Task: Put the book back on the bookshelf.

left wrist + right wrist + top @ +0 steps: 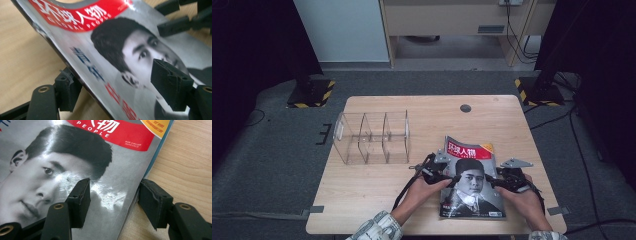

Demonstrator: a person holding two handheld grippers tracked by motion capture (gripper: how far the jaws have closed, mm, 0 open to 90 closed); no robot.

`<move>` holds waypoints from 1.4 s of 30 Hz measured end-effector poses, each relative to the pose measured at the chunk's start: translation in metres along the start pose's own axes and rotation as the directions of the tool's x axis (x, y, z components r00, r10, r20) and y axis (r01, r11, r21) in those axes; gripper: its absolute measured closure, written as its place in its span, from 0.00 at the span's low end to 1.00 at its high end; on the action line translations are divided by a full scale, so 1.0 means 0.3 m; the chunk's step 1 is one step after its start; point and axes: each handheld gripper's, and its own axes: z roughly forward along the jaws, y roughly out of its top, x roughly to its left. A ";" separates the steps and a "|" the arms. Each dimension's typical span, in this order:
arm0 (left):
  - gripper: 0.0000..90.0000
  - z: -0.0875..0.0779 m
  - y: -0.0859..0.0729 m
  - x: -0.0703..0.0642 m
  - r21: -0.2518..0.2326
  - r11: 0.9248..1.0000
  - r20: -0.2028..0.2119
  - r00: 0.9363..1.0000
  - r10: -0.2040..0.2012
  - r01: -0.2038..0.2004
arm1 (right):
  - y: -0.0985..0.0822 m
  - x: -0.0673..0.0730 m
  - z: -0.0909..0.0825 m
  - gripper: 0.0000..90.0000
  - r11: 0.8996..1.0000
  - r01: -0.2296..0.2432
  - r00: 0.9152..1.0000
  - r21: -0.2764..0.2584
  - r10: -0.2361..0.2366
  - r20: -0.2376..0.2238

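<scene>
Magazine (472,182) near table's (377,187) front right, long axis front-to-back, red title end away from person. Left gripper (438,176) and right gripper (504,181) both spread, straddling opposite long edges, not pinching. Left gripper view: left edge lifted off table. High view: clear organizer (371,137) at left.

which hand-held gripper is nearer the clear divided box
Left. The left hand-held gripper sits at the magazine's left edge, on the side of the clear box; the right hand-held gripper is across the magazine.
</scene>
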 end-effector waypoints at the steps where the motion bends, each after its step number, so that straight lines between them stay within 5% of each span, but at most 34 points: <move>1: 0.29 0.002 0.007 0.004 -0.002 1.000 -0.002 1.000 -0.003 0.003 | 0.001 0.001 0.000 0.48 1.000 0.002 1.000 0.001 -0.002 -0.001; 17: 0.32 0.067 0.079 0.075 0.028 0.999 0.011 1.000 -0.016 0.015 | 0.015 0.014 0.026 0.48 0.995 0.092 0.994 -0.025 -0.093 -0.054; 20: 0.43 0.065 0.093 0.075 0.020 1.000 -0.007 1.000 -0.005 0.005 | 0.015 0.014 0.026 0.48 0.995 0.092 0.994 -0.027 -0.093 -0.054; 24: 0.64 0.054 0.111 0.070 0.014 0.999 -0.048 0.998 -0.044 0.044 | 0.016 0.013 0.026 0.47 0.996 0.088 0.994 -0.022 -0.089 -0.058; 28: 0.77 0.048 0.134 0.065 0.023 0.999 -0.054 0.998 -0.036 0.037 | 0.027 0.009 0.041 0.41 0.999 0.027 0.999 -0.017 -0.028 -0.042; 33: 0.67 0.042 0.166 0.052 0.016 1.000 -0.025 1.000 0.000 0.000 | 0.036 0.001 0.055 0.42 1.000 0.022 0.999 -0.022 -0.023 -0.046; 36: 0.60 0.040 0.189 0.068 -0.007 1.000 -0.015 1.000 -0.025 0.025 | 0.034 0.001 0.055 0.42 0.999 0.026 0.999 -0.027 -0.027 -0.046; 42: 0.54 0.067 0.229 0.085 0.050 0.999 0.000 1.000 0.002 -0.002 | 0.033 0.002 0.054 0.43 0.999 0.034 0.998 -0.027 -0.035 -0.047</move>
